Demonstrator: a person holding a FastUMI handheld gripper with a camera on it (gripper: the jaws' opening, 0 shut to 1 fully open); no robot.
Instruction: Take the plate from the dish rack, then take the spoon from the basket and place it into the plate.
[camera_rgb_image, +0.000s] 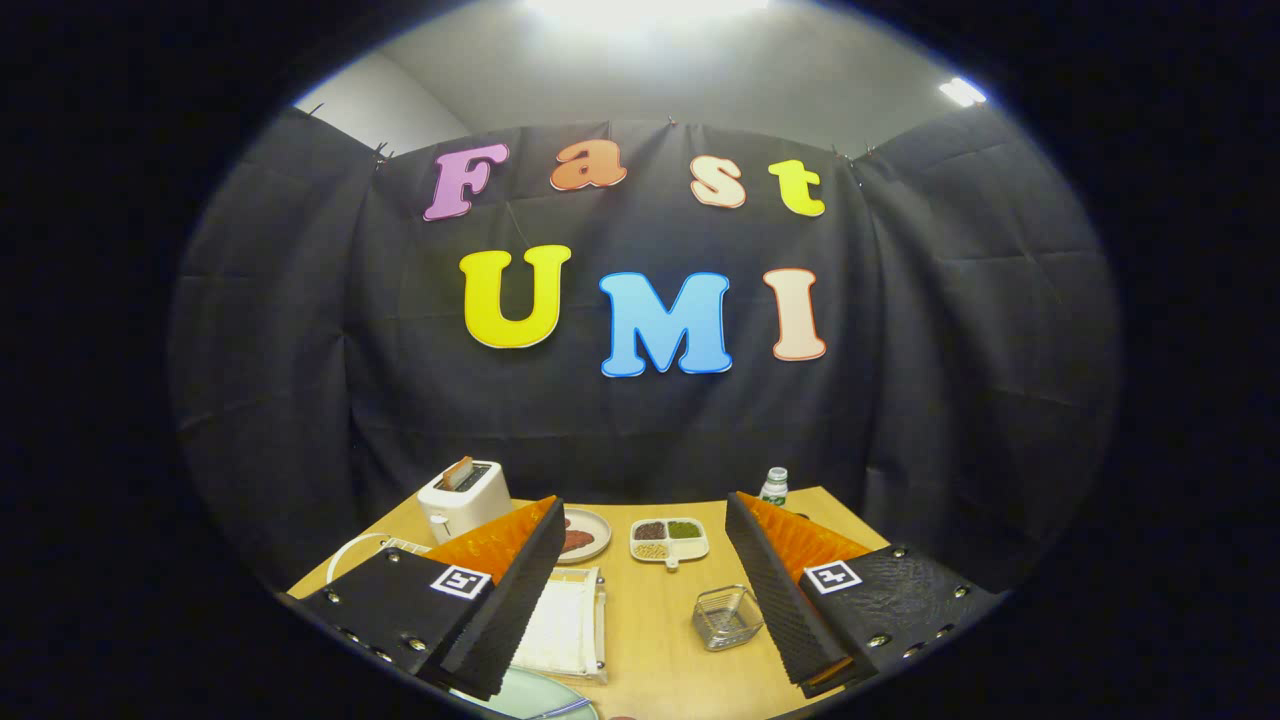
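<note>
My gripper (645, 510) is open and held above the wooden table (660, 640), with nothing between its fingers. A pale glass plate (520, 697) lies on the table under the near end of the left finger, partly hidden. A thin shiny strip (566, 708) rests on it; it may be the spoon, but I cannot tell. A small wire basket (727, 617) stands beside the right finger and looks empty. A white flat rack (566, 622) with clear side posts lies beside the left finger, just beyond the plate.
A white toaster (463, 497) with a slice in it stands at the table's back left. Beyond the fingers are a small plate with brown food (583, 536), a divided dish (668, 540) and a small bottle (773, 485). A white wire loop (352, 553) lies left.
</note>
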